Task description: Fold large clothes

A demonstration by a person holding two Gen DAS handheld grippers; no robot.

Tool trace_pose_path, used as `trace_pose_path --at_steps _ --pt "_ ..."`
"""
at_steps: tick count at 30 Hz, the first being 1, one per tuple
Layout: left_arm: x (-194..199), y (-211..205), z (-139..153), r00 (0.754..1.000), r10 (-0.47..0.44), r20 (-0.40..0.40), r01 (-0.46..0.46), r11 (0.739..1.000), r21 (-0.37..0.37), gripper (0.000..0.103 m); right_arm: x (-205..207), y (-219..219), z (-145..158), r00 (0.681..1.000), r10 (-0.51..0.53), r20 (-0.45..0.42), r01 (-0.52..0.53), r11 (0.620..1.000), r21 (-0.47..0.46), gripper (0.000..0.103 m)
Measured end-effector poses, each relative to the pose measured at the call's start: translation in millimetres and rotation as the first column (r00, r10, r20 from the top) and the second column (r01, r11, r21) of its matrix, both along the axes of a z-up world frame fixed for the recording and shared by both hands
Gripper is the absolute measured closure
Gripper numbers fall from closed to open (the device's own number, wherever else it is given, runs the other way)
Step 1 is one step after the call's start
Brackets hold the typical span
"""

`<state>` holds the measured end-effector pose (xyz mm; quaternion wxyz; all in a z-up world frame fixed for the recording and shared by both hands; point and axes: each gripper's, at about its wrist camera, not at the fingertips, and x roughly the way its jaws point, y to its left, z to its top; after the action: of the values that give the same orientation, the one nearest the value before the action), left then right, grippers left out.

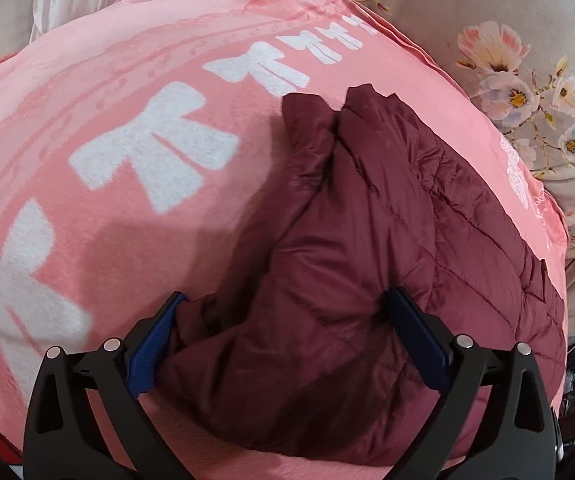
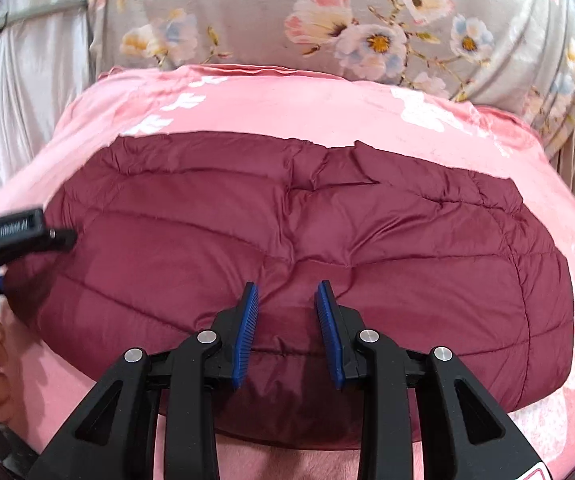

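You have one maroon quilted jacket (image 2: 287, 216) on the surface, folded into a single bundle. Under it lies one pink blanket (image 1: 99, 216); along it you can count at least five white bow prints (image 1: 155, 148), the farther ones too small to separate with certainty. One grey floral sheet (image 2: 247, 12) lies beneath and behind the blanket. One white curtain-like cloth (image 2: 35, 92) hangs at the far left. You hold two grippers: one left gripper (image 1: 287, 336) and one right gripper (image 2: 287, 324), each with two blue pads (image 2: 245, 332), four in all.

Pink bow-print blanket (image 1: 127, 128), floral bedsheet (image 2: 247, 12)
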<state>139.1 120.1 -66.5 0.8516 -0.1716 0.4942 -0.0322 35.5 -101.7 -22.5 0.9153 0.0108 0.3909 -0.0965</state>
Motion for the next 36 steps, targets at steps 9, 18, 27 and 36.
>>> trace_pose_path --at_steps 9,18,27,36 --pt "-3.0 -27.6 18.1 0.998 -0.061 0.017 0.061 0.998 0.025 0.055 7.1 1.1 -17.4 1.000 0.004 -0.018 -0.004 1.000 -0.009 0.074" --pt "-18.9 -45.8 58.3 0.990 -0.112 0.086 0.109 0.993 0.040 0.086 -20.6 -13.2 7.2 1.000 0.002 0.018 -0.004 0.994 0.105 0.074" --pt "-51.7 -85.0 131.9 0.950 -0.196 0.244 0.186 0.980 0.064 0.087 -34.5 -20.7 -8.6 0.999 0.028 -0.021 -0.025 0.988 0.151 0.074" --pt "-90.8 -162.7 171.8 0.872 -0.362 0.329 0.340 0.932 0.124 0.087 -52.8 -37.0 -8.8 0.999 0.029 0.039 -0.038 0.967 0.252 0.074"
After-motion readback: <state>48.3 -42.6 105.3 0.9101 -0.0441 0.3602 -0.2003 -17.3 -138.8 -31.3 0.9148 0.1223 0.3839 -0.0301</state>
